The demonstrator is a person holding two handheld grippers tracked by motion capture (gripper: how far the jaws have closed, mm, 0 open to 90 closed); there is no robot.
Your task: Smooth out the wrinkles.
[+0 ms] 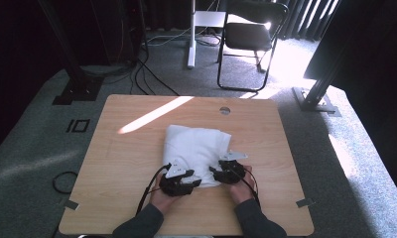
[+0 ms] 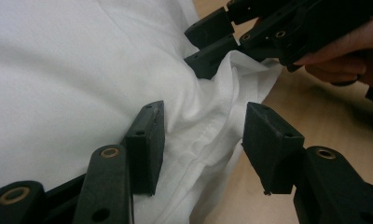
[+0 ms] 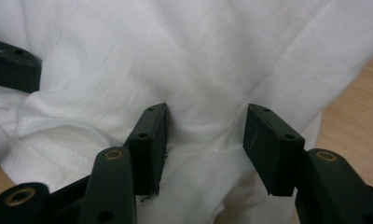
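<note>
Wooden table (image 1: 117,148) | white cloth (image 1: 196,144) near edge | left gripper (image 2: 201,140), right gripper (image 3: 203,142) jaws apart

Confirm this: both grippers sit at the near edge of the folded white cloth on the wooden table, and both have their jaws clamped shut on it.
Not quite. The left gripper and right gripper are at the near edge of the folded white cloth on the wooden table, but their jaws stand open, not clamped. Each gripper view shows a wide gap with cloth between the jaws.
</note>
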